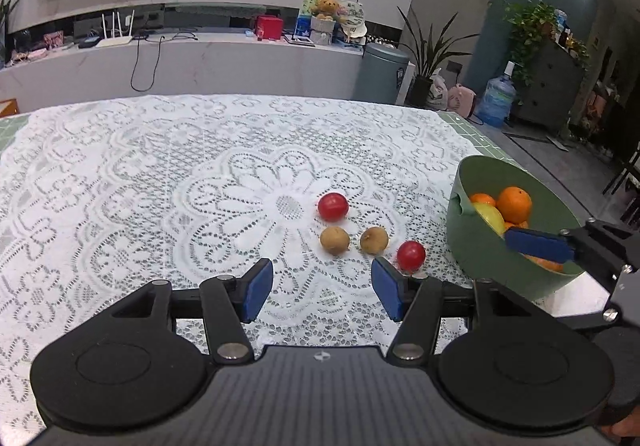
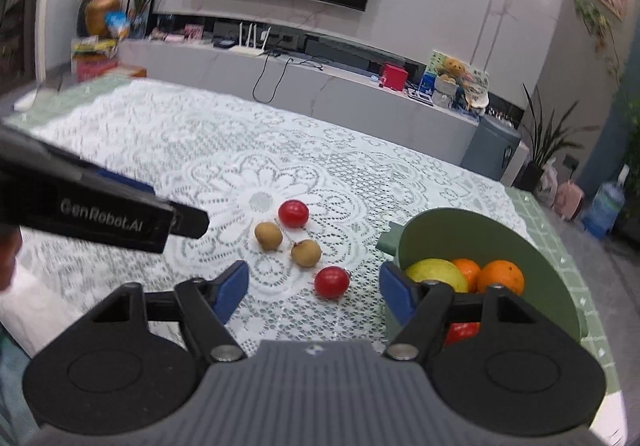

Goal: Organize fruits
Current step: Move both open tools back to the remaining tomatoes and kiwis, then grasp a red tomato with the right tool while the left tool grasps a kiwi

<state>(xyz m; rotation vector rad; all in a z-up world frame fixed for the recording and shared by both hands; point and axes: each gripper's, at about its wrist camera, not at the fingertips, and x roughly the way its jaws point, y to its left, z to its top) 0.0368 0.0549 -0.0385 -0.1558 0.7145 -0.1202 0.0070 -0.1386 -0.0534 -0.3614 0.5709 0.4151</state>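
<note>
Fruits on the cloth: four small pieces are seen loose on the lace tablecloth [image 1: 160, 166], near its central flower pattern and left of the bowl.
Far red fruit [image 1: 332, 207]: a round red piece is placed farthest from the cameras, just beyond the two brown ones.
Brown fruits: a left brown fruit [image 1: 335, 240] and a right brown fruit [image 1: 374, 240] are set side by side, close but apart.
Near red fruit [image 1: 411, 255]: a second red piece is found nearest the cameras, between the brown pair and the bowl.
Green bowl [image 1: 476, 242]: it is stood on the desk [image 1: 486, 140] near the right edge of the cloth, with a small handle on its left side.
Bowl contents: an orange [image 1: 514, 204], further oranges and a yellow-green fruit [image 1: 491, 217] are held inside; something red is glimpsed lower in the bowl in the right wrist view.
Left hand-held gripper [image 1: 322, 292]: the jaws are spread wide and nothing is held; it is poised above the cloth just short of the loose fruits.
Right hand-held gripper [image 2: 313, 292]: the jaws are likewise spread wide and empty; one blue pad [image 1: 536, 244] is seen over the bowl's rim in the left wrist view.
</note>
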